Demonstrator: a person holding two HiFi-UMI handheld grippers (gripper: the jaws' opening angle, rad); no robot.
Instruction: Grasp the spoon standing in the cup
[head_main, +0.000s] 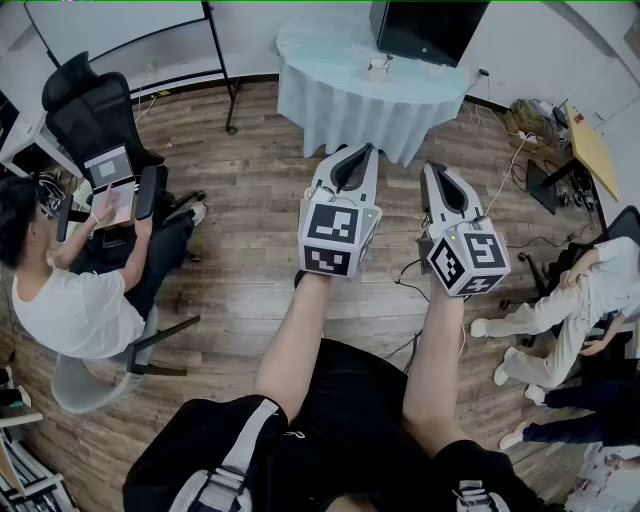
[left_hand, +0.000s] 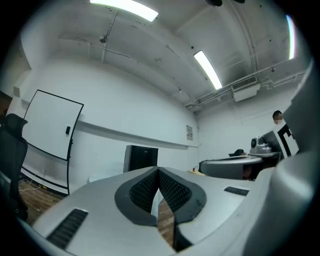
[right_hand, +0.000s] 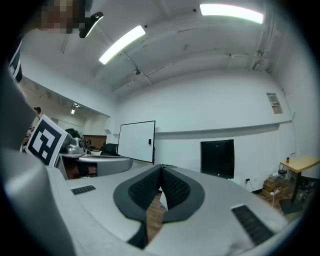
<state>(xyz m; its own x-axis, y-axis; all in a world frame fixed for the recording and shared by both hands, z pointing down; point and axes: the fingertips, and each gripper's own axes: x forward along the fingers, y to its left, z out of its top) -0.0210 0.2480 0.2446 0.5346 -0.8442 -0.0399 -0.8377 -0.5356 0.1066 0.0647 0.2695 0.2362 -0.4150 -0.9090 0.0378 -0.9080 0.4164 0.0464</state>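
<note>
A small pale cup (head_main: 378, 68) stands on the round table with a light blue cloth (head_main: 350, 95) at the far side of the room; any spoon in it is too small to make out. My left gripper (head_main: 364, 150) and right gripper (head_main: 431, 170) are held side by side above the wooden floor, pointing toward that table and well short of it. Both are shut with nothing between the pads, as the left gripper view (left_hand: 158, 171) and the right gripper view (right_hand: 161, 170) show. Neither gripper view shows the cup.
A black monitor (head_main: 425, 28) sits on the table behind the cup. A person in a white shirt (head_main: 70, 295) sits at the left beside a black office chair (head_main: 95, 110). A whiteboard stand (head_main: 225, 75) is at the back left. People (head_main: 580, 290) and cables are at the right.
</note>
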